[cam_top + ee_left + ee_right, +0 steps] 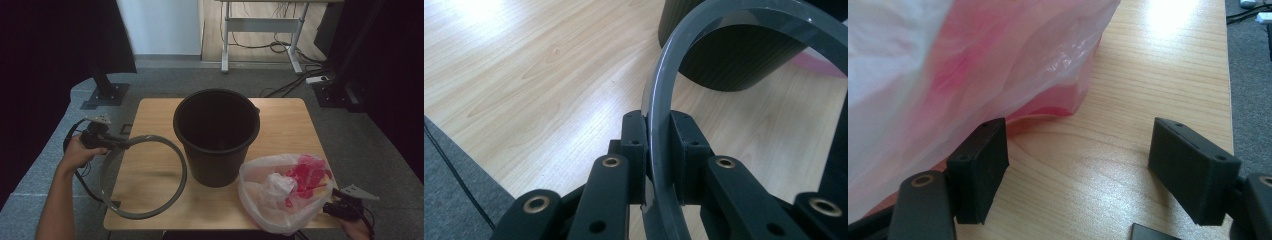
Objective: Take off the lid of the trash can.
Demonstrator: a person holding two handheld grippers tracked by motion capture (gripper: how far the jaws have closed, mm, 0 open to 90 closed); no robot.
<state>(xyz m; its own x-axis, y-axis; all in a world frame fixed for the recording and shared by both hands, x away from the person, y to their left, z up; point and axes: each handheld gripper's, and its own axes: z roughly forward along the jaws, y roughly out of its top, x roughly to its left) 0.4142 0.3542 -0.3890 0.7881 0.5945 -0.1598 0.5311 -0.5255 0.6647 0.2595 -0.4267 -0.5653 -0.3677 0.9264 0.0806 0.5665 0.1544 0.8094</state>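
Black pads of the left gripper [658, 150] are pressing on the grey ring [145, 176] from both sides, so the jaws are clamped on its thin band, as the left gripper view is showing close up; the band [659, 115] is rising straight out from between the pads and arching away to the right. In the high view the left gripper [112, 141] is sitting just off the desk's left edge, gripped by the person's left hand [80, 152], and it is holding the ring at its far left part. From that hold the ring is spreading out over the left half of the desk [150, 115], its near arc reaching the near-left corner and its right arc lying close beside the black bucket [216, 135]. Whether the ring is resting flat on the wood or hanging slightly tilted above it cannot be told.

Beyond the ring, the bucket is standing upright at the middle of the desk, open side up, and its dark wall [744, 60] is filling the top of the left gripper view.

At the near-right corner the right gripper [334, 197] is lying low, its jaws standing wide apart with bare wood between them. One pad [979, 167] is sitting just against the translucent plastic bag [280, 192], which is holding pink and white contents; the other pad [1193, 167] is well clear of it toward the desk's right edge
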